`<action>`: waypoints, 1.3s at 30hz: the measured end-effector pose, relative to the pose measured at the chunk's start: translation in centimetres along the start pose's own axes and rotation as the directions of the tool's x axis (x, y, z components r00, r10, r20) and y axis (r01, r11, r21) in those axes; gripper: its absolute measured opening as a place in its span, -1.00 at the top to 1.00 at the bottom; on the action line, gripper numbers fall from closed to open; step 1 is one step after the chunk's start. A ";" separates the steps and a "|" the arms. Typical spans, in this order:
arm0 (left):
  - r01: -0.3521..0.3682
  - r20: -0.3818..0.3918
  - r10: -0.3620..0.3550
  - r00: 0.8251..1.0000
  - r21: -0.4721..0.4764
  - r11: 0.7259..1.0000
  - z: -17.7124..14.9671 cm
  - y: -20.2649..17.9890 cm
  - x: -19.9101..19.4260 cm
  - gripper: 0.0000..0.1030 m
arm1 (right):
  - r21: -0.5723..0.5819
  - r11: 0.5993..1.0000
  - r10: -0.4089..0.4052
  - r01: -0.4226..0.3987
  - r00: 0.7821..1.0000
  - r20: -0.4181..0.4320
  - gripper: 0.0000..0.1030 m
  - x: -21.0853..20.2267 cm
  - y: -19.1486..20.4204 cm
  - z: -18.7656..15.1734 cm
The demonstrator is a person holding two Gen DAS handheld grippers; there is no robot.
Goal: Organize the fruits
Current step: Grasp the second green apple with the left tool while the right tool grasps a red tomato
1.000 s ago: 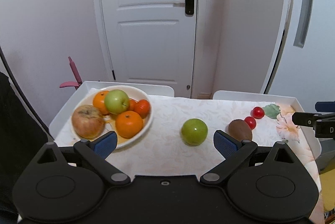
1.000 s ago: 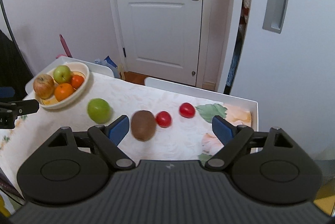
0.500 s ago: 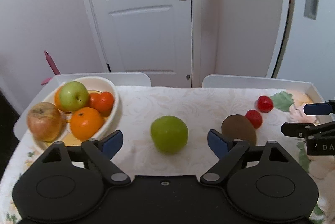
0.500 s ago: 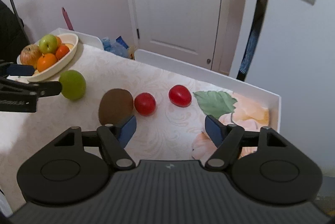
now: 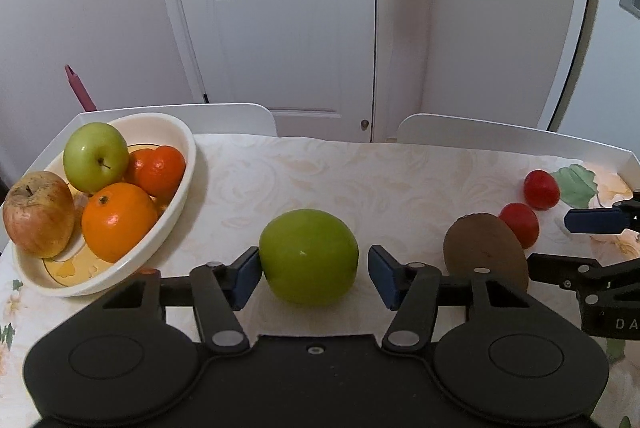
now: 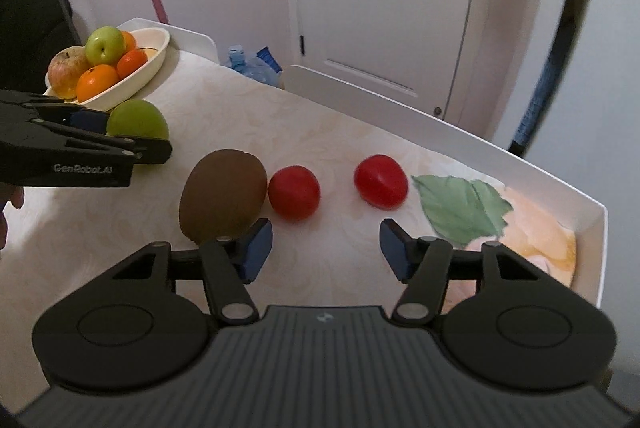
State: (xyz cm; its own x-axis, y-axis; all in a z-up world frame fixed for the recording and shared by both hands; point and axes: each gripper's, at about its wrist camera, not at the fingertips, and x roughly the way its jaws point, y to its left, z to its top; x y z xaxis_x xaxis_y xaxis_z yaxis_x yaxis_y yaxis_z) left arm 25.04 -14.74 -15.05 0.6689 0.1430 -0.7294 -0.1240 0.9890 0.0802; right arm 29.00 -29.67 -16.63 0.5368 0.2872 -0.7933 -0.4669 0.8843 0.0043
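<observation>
A loose green apple (image 5: 308, 256) lies on the tablecloth between the open jaws of my left gripper (image 5: 314, 274); the left pad touches or nearly touches it, the right pad stands apart. It also shows in the right wrist view (image 6: 138, 124). A white bowl (image 5: 176, 188) at the left holds a green apple, a red-yellow apple and oranges. A brown kiwi (image 6: 222, 194) and two red tomatoes (image 6: 294, 192) (image 6: 380, 180) lie ahead of my right gripper (image 6: 326, 250), which is open and empty just short of them.
The table has a raised white rim (image 6: 440, 124) at its far and right sides. A white door (image 5: 280, 8) stands behind. The left gripper body (image 6: 68, 152) reaches in from the left of the right wrist view.
Both grippers have moved forward and down toward the table. The left jaws have narrowed around the green apple. The right gripper has closed in on the kiwi and tomatoes.
</observation>
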 end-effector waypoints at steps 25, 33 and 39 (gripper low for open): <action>0.011 -0.010 -0.011 1.000 -0.001 1.000 0.1 0.4 0.2 -0.07 | -0.089 0.994 0.059 -0.057 0.998 0.020 0.08 2.5 0.8 1.5; 0.013 -0.007 -0.013 1.000 -0.010 1.000 0.1 0.8 -0.5 -0.07 | -0.076 0.996 0.048 -0.047 0.999 0.020 0.09 2.3 0.9 1.7; 0.014 0.011 -0.014 1.000 -0.029 0.999 0.1 1.4 -1.8 -0.07 | -0.075 0.997 0.036 -0.034 0.999 0.030 0.09 1.4 1.4 2.1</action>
State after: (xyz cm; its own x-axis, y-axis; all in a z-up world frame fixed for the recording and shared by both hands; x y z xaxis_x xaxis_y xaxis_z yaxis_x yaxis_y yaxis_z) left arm 23.77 -13.64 -13.55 0.6785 0.1296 -0.7230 -0.1355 0.9895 0.0502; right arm 30.55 -27.23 -16.46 0.5400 0.3300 -0.7743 -0.5366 0.8437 -0.0147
